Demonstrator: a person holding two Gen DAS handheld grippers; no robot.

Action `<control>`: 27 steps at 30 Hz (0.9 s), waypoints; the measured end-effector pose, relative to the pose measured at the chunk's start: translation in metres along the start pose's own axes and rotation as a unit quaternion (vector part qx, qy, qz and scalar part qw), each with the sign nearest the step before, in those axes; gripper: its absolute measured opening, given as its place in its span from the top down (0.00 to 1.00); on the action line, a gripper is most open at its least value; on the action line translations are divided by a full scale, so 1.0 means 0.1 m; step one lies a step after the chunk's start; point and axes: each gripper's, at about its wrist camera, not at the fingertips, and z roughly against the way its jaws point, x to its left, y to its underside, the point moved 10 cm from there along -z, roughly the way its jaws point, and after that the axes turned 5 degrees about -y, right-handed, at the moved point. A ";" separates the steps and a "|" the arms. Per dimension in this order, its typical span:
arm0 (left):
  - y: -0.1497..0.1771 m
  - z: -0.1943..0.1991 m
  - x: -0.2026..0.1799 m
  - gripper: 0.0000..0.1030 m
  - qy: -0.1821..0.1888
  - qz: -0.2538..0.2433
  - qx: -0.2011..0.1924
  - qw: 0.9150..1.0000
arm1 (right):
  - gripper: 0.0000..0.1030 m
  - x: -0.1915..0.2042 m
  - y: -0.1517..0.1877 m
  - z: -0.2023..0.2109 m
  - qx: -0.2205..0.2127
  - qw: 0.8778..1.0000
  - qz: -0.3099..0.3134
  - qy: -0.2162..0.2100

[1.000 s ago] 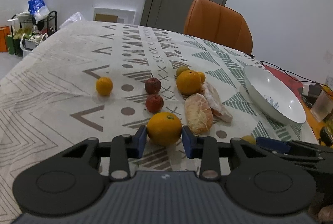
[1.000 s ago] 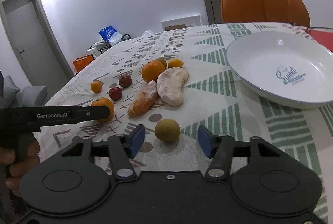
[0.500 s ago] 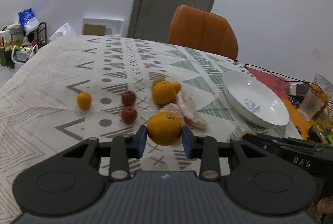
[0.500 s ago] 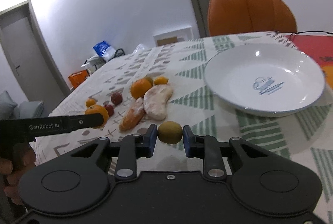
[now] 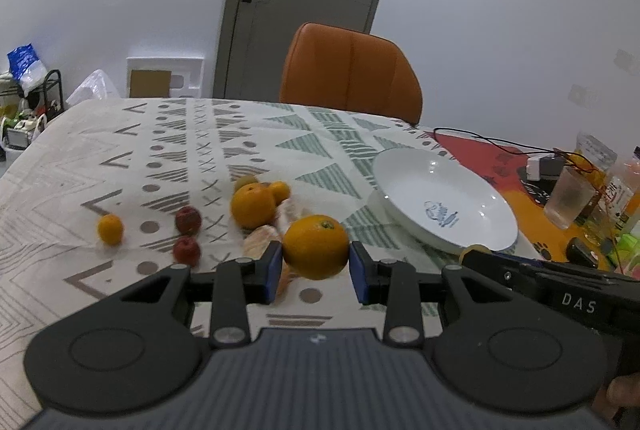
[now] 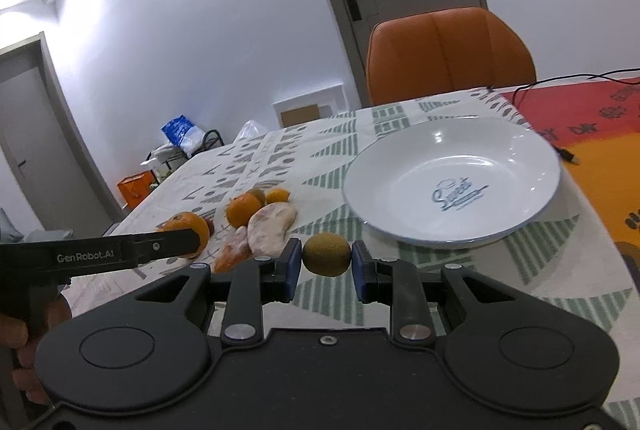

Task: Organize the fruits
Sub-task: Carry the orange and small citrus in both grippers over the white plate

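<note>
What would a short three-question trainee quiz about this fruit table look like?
1. True or false: the white plate already has fruit on it.
2. Which fruit does the left gripper hold? A) a red apple B) an orange C) a banana
3. Fill in: the right gripper is shut on a small brownish-green ____ fruit.

Key:
1. False. The plate holds no fruit.
2. B. Its blue pads clamp the orange, lifted above the patterned tablecloth.
3. Round. Its exact kind cannot be told.
</note>
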 end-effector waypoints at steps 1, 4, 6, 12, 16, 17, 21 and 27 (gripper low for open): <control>-0.01 0.00 -0.02 0.67 0.001 -0.002 -0.001 1.000 | 0.75 -0.03 0.00 0.02 -0.002 1.000 -0.001 0.002; -0.04 -0.02 -0.12 0.67 0.006 -0.007 -0.003 1.000 | 0.75 -0.11 -0.03 0.05 -0.008 1.000 -0.008 0.007; -0.06 -0.03 -0.17 0.67 0.009 -0.012 -0.004 1.000 | 0.75 -0.17 -0.04 0.06 -0.012 1.000 -0.011 0.012; -0.11 -0.11 -0.36 0.67 0.020 -0.026 -0.008 0.999 | 0.75 -0.34 -0.08 0.12 -0.022 0.999 -0.020 0.023; -0.14 -0.19 -0.49 0.67 0.027 -0.035 -0.006 0.999 | 0.75 -0.46 -0.11 0.13 -0.028 0.999 -0.026 0.031; -0.14 -0.21 -0.52 0.67 0.028 -0.037 -0.005 0.999 | 0.75 -0.49 -0.12 0.13 -0.029 0.999 -0.028 0.032; -0.16 -0.30 -0.63 0.67 0.034 -0.045 -0.002 0.998 | 0.75 -0.60 -0.16 0.12 -0.035 0.998 -0.034 0.037; -0.20 -0.46 -0.80 0.67 0.045 -0.056 0.001 0.997 | 0.75 -0.74 -0.20 0.10 -0.040 0.997 -0.038 0.045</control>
